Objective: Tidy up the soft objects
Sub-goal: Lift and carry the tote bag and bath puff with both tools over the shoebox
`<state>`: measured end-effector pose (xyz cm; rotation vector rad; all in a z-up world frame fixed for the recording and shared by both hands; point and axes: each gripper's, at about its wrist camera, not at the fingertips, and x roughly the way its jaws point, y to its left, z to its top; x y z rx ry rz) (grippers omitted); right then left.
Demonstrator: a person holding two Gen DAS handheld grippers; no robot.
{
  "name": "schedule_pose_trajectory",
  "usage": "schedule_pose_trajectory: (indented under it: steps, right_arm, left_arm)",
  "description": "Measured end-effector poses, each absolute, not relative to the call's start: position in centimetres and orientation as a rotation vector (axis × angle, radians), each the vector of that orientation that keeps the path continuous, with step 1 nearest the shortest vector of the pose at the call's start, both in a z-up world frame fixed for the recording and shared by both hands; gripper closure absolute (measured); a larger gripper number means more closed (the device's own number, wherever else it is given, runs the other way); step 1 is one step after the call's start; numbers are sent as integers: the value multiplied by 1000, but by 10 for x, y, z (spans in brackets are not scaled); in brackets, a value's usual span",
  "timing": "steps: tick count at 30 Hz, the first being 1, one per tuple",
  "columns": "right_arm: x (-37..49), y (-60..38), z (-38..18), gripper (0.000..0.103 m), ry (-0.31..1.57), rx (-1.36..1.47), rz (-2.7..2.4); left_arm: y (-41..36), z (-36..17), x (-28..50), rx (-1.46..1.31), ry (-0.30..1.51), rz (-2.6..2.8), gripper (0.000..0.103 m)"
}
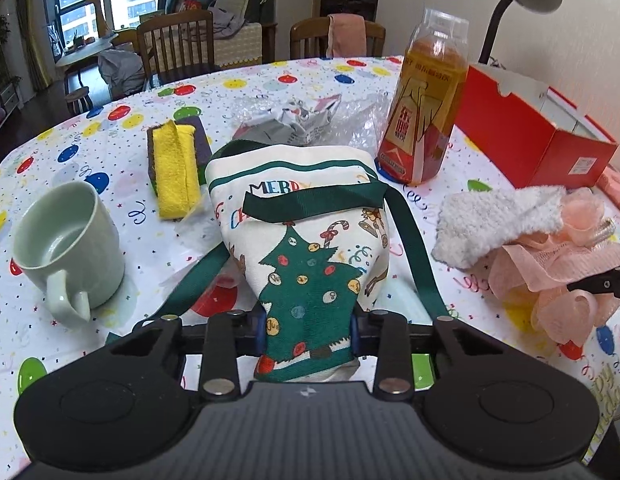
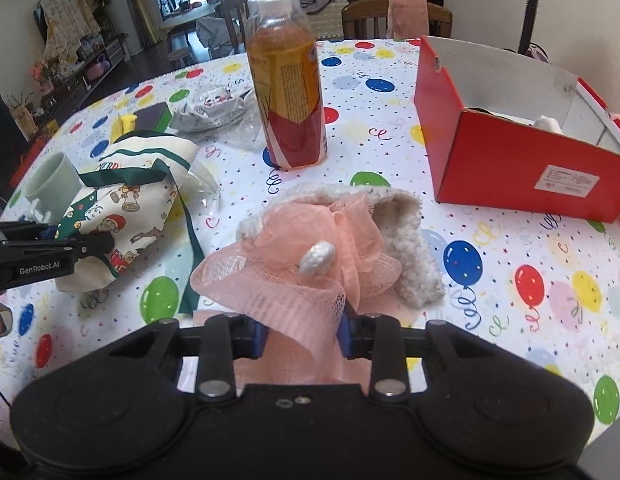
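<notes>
Christmas bag point(image 1: 310, 280) clamped between left jaws; pink loofah point(image 2: 298, 292) between right.

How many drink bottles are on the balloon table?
1. The clear plastic bottle of orange drink stands upright on the balloon-print tablecloth, left of the red cardboard box, behind the pink mesh bath pouf. Others may be hidden out of view.

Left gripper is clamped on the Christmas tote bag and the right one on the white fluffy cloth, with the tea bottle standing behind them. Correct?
Not quite. The right gripper is shut on the pink mesh bath pouf, not the white fluffy cloth, which lies beneath it, as the right wrist view shows. The left gripper does clamp the Christmas tote bag, and the tea bottle stands behind.
</notes>
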<state>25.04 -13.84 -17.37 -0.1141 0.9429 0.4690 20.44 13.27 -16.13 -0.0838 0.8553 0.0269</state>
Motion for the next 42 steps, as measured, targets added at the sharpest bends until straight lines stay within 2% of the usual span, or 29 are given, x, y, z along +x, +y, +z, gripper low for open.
schedule_pose_trajectory:
  steps: [25, 42]
  right_arm:
    - [236, -183, -79, 71, 835, -1, 487]
    - [287, -226, -51, 71, 772, 10, 433]
  left_arm:
    - [127, -62, 186, -157, 748, -99, 68]
    - [49, 1, 232, -104, 675, -280, 68]
